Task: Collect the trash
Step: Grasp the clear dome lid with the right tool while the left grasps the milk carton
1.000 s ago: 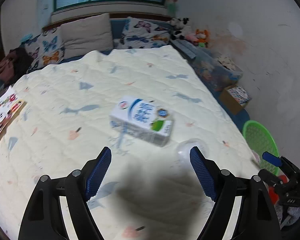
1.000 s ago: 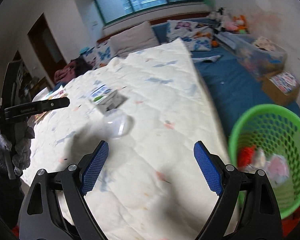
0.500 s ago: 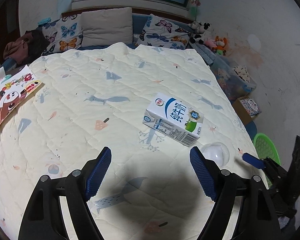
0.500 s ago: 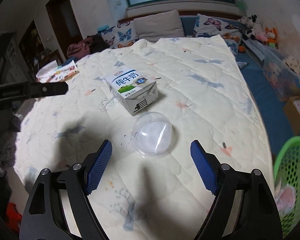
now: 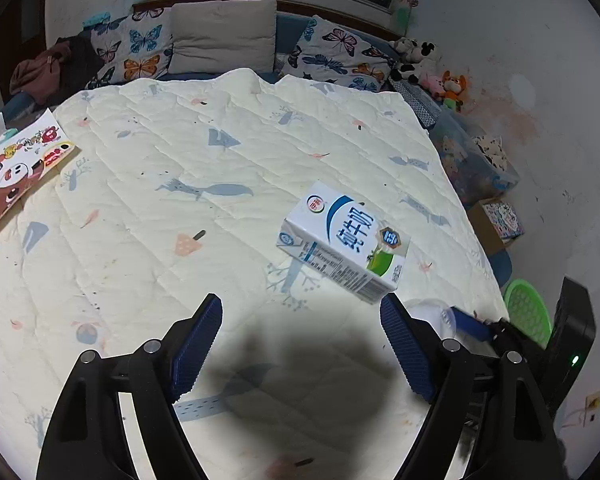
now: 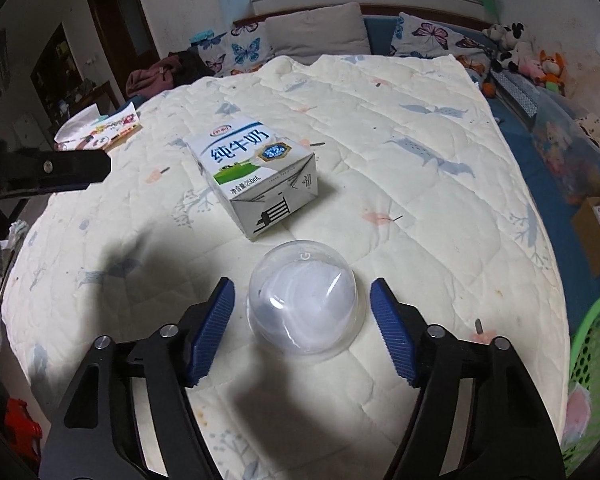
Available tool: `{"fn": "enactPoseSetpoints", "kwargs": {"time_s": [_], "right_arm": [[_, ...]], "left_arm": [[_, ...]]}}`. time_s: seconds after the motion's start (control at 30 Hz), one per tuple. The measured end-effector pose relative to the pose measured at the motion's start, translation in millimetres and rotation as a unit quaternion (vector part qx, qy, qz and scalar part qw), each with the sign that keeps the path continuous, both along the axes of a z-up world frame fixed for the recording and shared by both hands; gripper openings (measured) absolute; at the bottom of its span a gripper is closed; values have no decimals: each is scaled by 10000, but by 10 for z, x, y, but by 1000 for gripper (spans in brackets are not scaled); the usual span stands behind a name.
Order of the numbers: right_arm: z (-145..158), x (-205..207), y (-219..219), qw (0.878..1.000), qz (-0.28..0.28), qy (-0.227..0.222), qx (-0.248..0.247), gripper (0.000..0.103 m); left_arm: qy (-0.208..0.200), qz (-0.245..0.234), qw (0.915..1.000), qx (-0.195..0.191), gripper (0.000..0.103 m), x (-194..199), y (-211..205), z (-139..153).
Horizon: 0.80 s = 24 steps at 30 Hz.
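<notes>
A white and blue milk carton (image 5: 344,242) (image 6: 256,174) lies on its side on the cream quilt. Just in front of it sits an upturned clear plastic cup (image 6: 304,306) with something white inside; a sliver of that cup (image 5: 428,308) shows in the left wrist view. My right gripper (image 6: 302,330) straddles the cup, its jaws closing with a small gap left on each side, the blue pads (image 6: 390,334) clear of the plastic. My left gripper (image 5: 300,350) hovers open over bare quilt, short of the carton and to its left.
A green mesh basket (image 6: 592,364) (image 5: 528,312) holding some trash stands on the floor off the bed's right edge. A picture book (image 5: 12,172) lies at the bed's left edge. Pillows, plush toys and boxes line the head and right side.
My right gripper swung left from the basket side to the cup, came down around it and narrowed its jaws. The left gripper drifted and rolled slightly, its opening unchanged.
</notes>
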State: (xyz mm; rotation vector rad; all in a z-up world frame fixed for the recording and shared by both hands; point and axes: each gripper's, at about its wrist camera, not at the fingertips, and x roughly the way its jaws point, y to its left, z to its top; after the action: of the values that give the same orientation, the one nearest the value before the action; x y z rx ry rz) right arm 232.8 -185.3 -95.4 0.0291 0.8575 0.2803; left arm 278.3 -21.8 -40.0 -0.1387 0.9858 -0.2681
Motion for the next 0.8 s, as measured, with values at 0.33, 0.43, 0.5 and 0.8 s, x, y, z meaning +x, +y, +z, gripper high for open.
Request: {"fn": "enactPoseSetpoints", "kwargs": {"time_s": [0.33,0.43,0.5,0.8], "right_arm": [[13,-106,-94,9999,1,-119,28,59],[49,-206,-196,9998,-22,-175,102,59],[65,-273,-268,9996,-51,-205,162,59],[112,-575,-611,9981,-230,-303,477,59]], "left_arm": [[525,463,9974,-139,79,335,-320,-98],[689,689,9950,-215,83,474,-402,-133],[778,852,9930,-251,83,557,-444,-160],[1136,1541,9814,-139,83,854,-653,-348]]}}
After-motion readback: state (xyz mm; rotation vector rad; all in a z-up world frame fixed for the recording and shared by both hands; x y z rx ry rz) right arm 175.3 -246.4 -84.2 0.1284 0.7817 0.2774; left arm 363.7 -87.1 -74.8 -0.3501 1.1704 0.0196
